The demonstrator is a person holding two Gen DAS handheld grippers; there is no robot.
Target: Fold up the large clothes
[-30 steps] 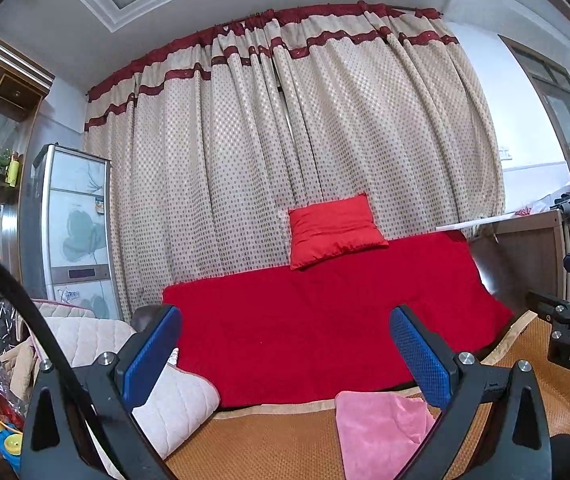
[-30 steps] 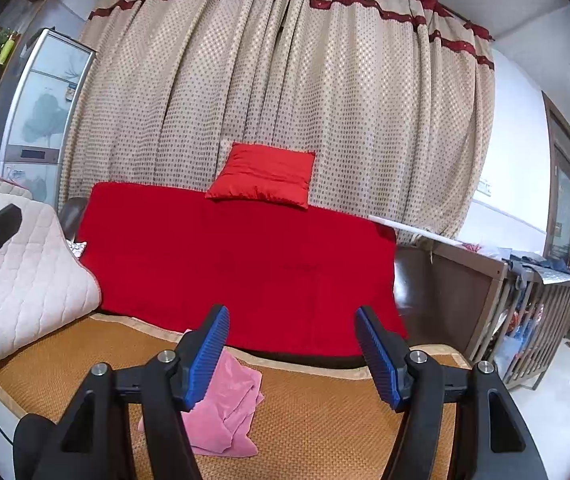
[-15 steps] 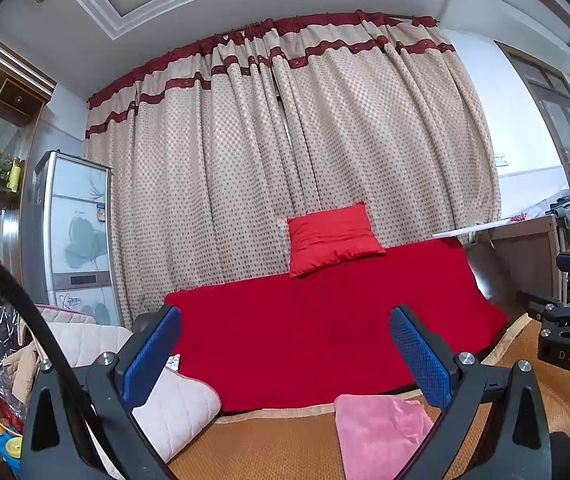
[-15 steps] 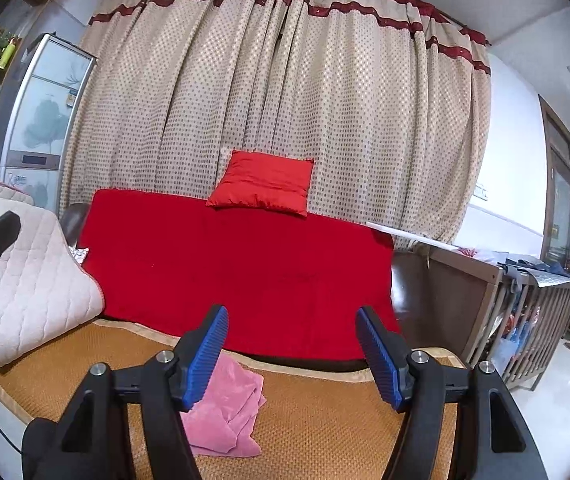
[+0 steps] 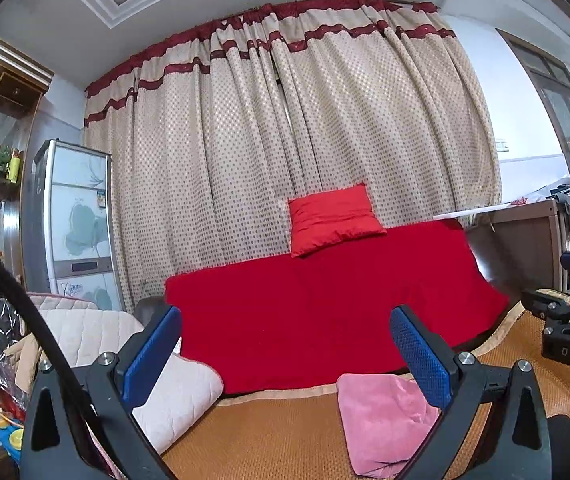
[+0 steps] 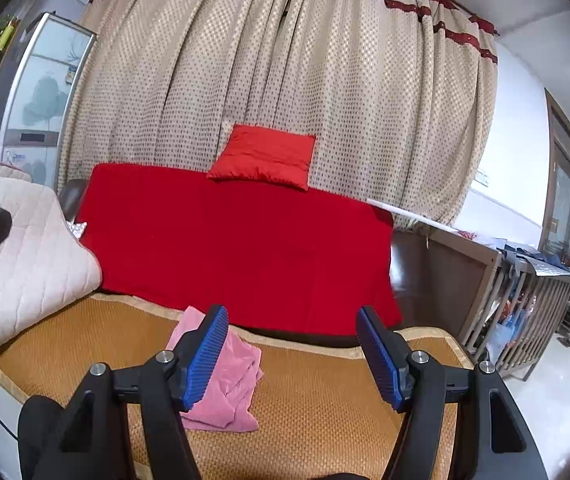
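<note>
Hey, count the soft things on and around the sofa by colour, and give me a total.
Red: 2, pillow and sofa cover
Pink: 1, cloth
Cream: 1, quilted pad
Total: 4

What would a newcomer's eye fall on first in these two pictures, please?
Probably the bright red blanket draped over the sofa back, with a red cushion on top against the dotted curtain. Next, the crumpled pink garment on the woven mat, below both open grippers.

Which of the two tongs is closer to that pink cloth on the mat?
Hard to call; perhaps the right tongs, with the pink cloth under their left finger. The left tongs have it under their right finger.
</note>
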